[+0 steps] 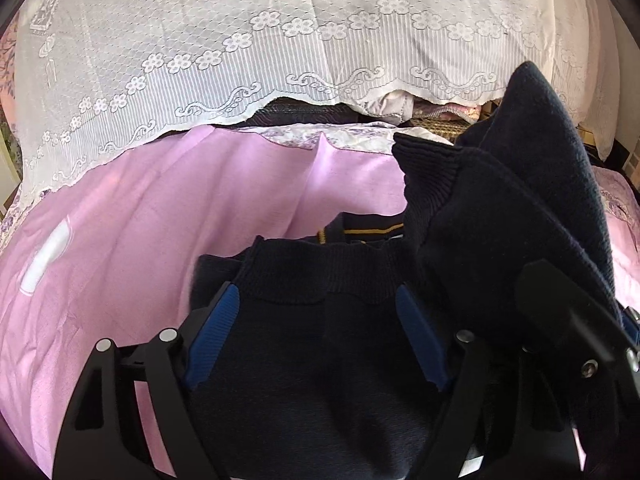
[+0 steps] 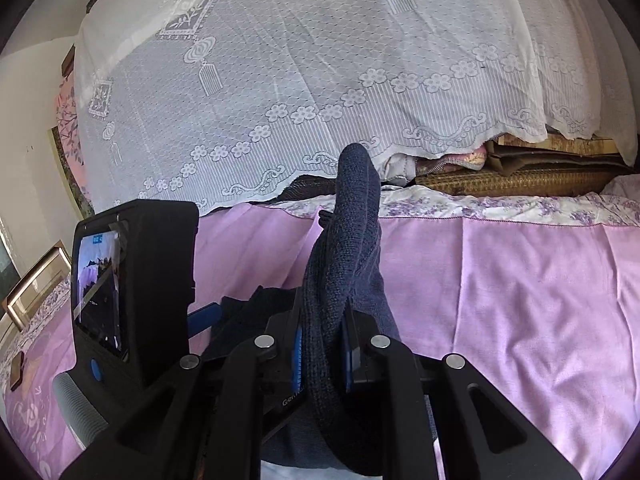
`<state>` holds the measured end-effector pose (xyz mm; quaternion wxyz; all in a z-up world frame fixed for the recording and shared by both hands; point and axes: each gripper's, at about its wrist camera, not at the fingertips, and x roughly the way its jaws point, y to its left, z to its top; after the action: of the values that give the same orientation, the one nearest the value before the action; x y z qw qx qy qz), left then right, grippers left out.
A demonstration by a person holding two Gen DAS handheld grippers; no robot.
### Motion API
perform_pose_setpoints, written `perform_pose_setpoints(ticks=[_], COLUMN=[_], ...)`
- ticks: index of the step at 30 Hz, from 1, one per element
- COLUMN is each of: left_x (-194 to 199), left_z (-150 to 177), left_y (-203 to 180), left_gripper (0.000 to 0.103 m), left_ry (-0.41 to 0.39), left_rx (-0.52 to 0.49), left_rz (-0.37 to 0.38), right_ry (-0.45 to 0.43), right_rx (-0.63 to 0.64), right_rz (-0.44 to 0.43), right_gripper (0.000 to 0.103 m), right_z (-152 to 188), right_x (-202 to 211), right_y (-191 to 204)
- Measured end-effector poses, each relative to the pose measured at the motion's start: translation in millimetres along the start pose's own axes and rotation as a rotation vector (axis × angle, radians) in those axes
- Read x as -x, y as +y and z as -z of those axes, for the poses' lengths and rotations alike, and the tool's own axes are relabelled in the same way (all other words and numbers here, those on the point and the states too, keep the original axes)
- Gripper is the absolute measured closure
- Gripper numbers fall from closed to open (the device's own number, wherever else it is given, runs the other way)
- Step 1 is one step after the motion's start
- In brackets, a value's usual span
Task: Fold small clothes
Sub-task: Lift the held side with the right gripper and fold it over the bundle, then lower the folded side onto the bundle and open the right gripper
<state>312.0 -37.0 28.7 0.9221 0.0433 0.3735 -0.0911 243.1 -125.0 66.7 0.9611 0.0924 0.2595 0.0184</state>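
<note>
Left wrist view: your left gripper point(image 1: 318, 334) stands wide, its blue-padded fingers point(image 1: 214, 336) spread on either side of the dark navy knitted sweater point(image 1: 320, 360), which lies on the pink bedsheet point(image 1: 140, 220); whether the pads touch the knit, you cannot tell. A raised sleeve of it rises at right, before the white lace curtain point(image 1: 240, 40).

Right wrist view: your right gripper point(image 2: 323, 354) is clamped narrow on that sweater point(image 2: 344, 248), a fold of knit standing upright between its pads. Your left gripper's black body point(image 2: 152, 280) sits just beside.
</note>
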Motion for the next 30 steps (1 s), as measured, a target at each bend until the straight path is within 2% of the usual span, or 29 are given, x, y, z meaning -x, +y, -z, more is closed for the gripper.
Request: perform_pose_setpoints(ticks=[6,13,23,28,30], left_x=[0,-15,-52,-60,-60], left_z=[4,17,40,46,47], left_y=[59,110,135,132,132], left_gripper=[0.032,0.032,0.031,0.023,0.020], left_ry=[0.016,0.041,0.155,0.186,0.193], left_rx=[0.081,0.173,0.180,0.144,0.136], left_rz=[0.013,0.016,-0.022,-0.075,-0.089], right_ry=[0.013,0.047,0.134,0.162,0.170], right_rx=[0.049,0.074,0.038,0.027,0.030], right_rz=[-0.020,-0.028,-0.052,-0.065,-0.079], right_gripper=[0.087,0.087,0.087,0.086,0.080], right_z=[-1,9,35,44,46], right_x=[-13,-41,-84,-92,-94], right_y=[53,99,109,105,105])
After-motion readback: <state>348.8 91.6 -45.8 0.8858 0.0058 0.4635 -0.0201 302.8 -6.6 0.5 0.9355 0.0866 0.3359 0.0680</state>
